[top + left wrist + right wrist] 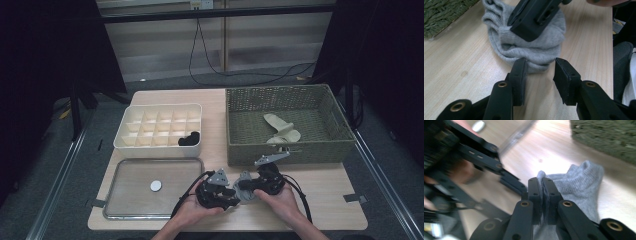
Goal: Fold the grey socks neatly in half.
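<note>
- Two hands are seen at the near table edge, each holding a gripper: the left gripper (227, 192) and the right gripper (250, 186), tips close together.
- Between them a grey sock (245, 187) lies bunched on the wooden table (320, 200), in front of the basket.
- In the right gripper view, the right gripper's jaws are clamped on an edge of the sock.
- In the left gripper view, the left gripper's jaws stand apart, just short of the sock, nothing between them.
- A woven basket (240, 102) holds beige socks (282, 131); their number cannot be told.
- A white divided box (165, 106) has one black item (189, 139) in a front compartment.
- One metal tray (112, 187) carries one white disc (156, 185).
</note>
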### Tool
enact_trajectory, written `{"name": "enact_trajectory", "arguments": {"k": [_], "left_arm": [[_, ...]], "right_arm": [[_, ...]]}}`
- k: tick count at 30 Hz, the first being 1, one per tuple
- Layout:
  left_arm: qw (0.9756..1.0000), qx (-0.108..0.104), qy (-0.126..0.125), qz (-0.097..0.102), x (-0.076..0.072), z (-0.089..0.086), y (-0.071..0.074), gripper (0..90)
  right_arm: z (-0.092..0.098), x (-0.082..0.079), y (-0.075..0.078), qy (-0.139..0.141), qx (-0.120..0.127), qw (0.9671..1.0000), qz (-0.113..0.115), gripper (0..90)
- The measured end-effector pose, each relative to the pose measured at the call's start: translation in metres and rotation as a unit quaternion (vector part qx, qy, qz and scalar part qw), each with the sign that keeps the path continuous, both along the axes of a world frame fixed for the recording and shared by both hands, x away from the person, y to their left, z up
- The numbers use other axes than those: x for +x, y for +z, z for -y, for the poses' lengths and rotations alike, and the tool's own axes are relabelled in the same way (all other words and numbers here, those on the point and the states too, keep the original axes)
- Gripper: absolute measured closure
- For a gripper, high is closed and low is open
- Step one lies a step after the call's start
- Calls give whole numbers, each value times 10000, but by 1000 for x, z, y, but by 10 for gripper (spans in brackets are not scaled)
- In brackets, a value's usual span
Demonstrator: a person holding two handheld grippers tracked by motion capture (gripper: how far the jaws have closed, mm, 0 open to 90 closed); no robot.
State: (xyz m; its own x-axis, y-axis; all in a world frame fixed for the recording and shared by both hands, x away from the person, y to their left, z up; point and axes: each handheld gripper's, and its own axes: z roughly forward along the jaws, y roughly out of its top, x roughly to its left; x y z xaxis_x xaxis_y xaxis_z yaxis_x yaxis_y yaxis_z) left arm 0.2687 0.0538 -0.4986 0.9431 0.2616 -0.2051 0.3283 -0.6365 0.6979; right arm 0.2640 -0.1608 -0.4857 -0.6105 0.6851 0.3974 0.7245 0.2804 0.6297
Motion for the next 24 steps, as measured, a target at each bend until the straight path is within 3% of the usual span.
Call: {"name": "enact_trajectory", "arguments": {"k": [4, 10, 14, 18, 19, 22, 24], "left_arm": [[10000, -10, -14, -6, 0, 0, 0, 617], [9999, -50, -30, -83, 0, 0, 0, 595], [9998, -126, -12, -136, 1, 0, -1, 575], [9999, -93, -34, -113, 1, 0, -1, 572], [9998, -139, 10, -148, 0, 0, -1, 572], [9998, -74, -11, -158, 2, -1, 0, 548], [9999, -59, -2, -136, 2, -2, 0, 538]], "right_arm": [[-4, -2, -8, 28, -68, 10000, 60, 856], [1, -7, 1, 84, 89, 9998, 160, 757], [6, -13, 5, 58, 65, 9995, 307, 673], [12, -20, 7, 79, 189, 9992, 345, 654], [14, -21, 8, 69, 227, 9991, 345, 671], [17, -23, 10, 95, 196, 9991, 360, 862], [17, -24, 8, 173, 153, 9990, 378, 899]]}}
